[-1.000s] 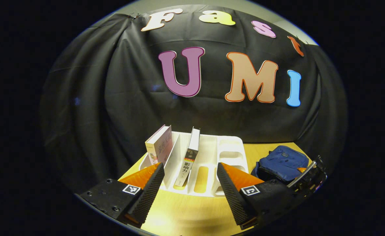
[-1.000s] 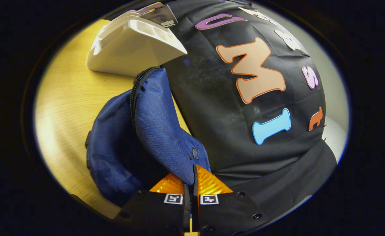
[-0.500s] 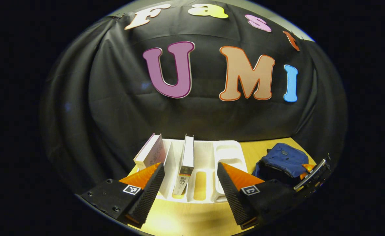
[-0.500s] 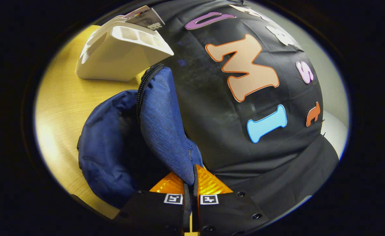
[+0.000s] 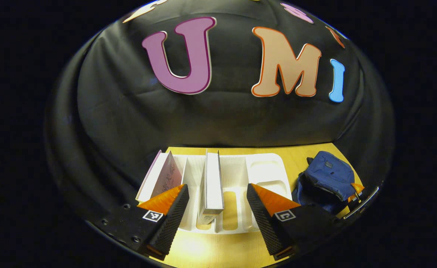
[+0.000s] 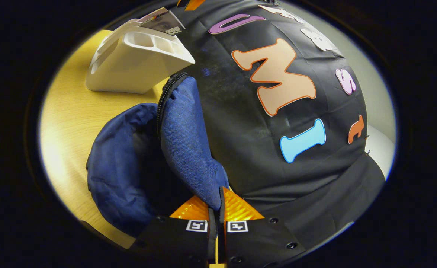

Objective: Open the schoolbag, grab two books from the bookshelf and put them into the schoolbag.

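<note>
Left gripper (image 5: 217, 208): low in the left gripper view, fingers wide apart and holding nothing. The middle book sits in the gap between them, a bit further off.
Right gripper (image 6: 217, 203): at the bottom of the right gripper view, fingers pinched tight on the edge of the bag's flap. It also shows at the far right edge of the left gripper view (image 5: 356, 189), by the bag.
Bag (image 6: 147, 163): blue, lower left of the right gripper view, on the table. Its flap (image 6: 186, 141) is pulled up and back toward the black cloth, so the mouth gapes open, dark inside. A black zip runs along the flap's edge. In the left gripper view the bag (image 5: 328, 178) is at lower right, just beside the rack.
Rack (image 5: 263, 175): white, with slots, bottom middle of the left gripper view; upper left in the right gripper view (image 6: 136, 63).
Middle book (image 5: 212, 186): stands up straight in a slot, with open slots to its right.
Left book (image 5: 162, 180): leans left at the rack's left end, close to the left finger.
Table (image 6: 69, 111): yellow wood, bare in front of the rack and left of the bag.
</note>
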`<state>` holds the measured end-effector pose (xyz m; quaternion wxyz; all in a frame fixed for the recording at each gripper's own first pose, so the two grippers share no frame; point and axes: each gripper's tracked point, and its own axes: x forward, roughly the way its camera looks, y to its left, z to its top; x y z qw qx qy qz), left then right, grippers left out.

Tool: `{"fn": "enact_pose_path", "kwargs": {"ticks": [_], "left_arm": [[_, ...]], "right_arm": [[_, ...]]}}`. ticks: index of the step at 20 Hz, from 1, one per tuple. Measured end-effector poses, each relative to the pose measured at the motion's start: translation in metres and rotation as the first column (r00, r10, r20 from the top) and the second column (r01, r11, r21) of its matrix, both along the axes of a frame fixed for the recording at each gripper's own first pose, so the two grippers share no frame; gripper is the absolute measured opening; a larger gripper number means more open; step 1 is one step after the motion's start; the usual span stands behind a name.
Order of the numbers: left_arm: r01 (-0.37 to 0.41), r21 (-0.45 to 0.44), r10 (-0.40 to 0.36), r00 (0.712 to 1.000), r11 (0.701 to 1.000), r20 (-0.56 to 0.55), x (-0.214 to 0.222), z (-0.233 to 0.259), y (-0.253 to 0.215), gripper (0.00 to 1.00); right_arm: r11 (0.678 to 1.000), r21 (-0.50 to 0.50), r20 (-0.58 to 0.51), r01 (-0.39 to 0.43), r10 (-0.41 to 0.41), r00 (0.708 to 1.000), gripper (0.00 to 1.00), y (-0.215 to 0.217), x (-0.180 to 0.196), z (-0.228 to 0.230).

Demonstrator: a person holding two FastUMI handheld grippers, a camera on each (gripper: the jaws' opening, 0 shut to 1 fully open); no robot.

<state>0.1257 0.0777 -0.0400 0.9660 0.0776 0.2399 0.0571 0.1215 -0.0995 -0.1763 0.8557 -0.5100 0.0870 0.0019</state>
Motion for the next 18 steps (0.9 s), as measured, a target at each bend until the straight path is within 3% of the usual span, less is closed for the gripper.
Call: {"fn": "enact_pose_path", "kwargs": {"ticks": [4,11,18], "left_arm": [[0.002,-0.037,-0.007,0.988,0.999,-0.154,0.018,-0.019,0.004,0.92],[-0.01,-0.013,0.004,0.921,1.0,-0.389,0.042,-0.041,0.018,0.89],[-0.055,-0.02,0.033,0.813,0.998,-0.582,0.042,-0.072,0.039,0.81]], "right_arm": [[1.0,0.011,0.004,-0.001,0.001,1.0,0.03,-0.002,-0.001,0.003],[1.0,0.023,0.015,-0.004,0.004,1.0,0.03,-0.008,0.0,0.007],[0.999,0.035,0.015,0.006,-0.006,1.0,0.03,-0.009,0.0,0.008]]}}
